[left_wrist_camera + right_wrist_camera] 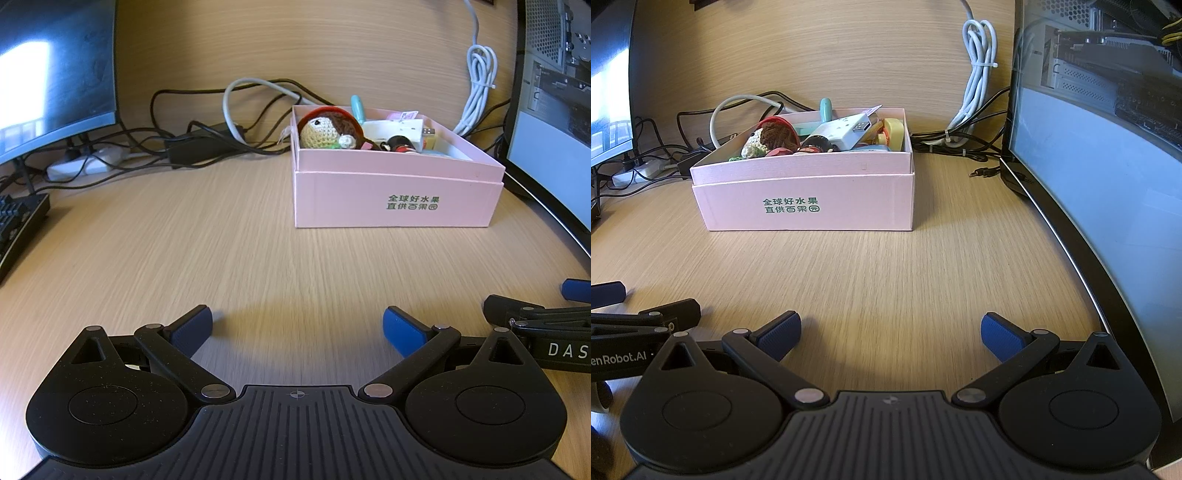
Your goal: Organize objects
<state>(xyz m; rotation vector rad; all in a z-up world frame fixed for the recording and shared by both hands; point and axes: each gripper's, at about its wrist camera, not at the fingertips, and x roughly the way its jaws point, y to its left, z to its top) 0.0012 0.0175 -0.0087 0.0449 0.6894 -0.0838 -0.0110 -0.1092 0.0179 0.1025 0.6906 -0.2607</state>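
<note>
A pink box (399, 195) (809, 199) with green print stands on the wooden desk ahead of both grippers. It holds several small things: a crocheted doll (328, 131) (768, 142), a white adapter (393, 131) (846, 129), a teal handle (357, 107) (826, 109), a small black figure (400, 144) and a yellow piece (894, 129). My left gripper (297, 332) is open and empty, low over the desk. My right gripper (892, 334) is open and empty too. Each gripper shows at the edge of the other's view, the right one (535, 325) and the left one (639, 321).
A monitor (55, 74) stands at the left with a keyboard (18, 225) below it. A second monitor (1108, 184) stands at the right. Black and white cables (207, 140) and a power strip (85, 164) lie behind the box. A coiled white cable (979, 74) hangs on the wall.
</note>
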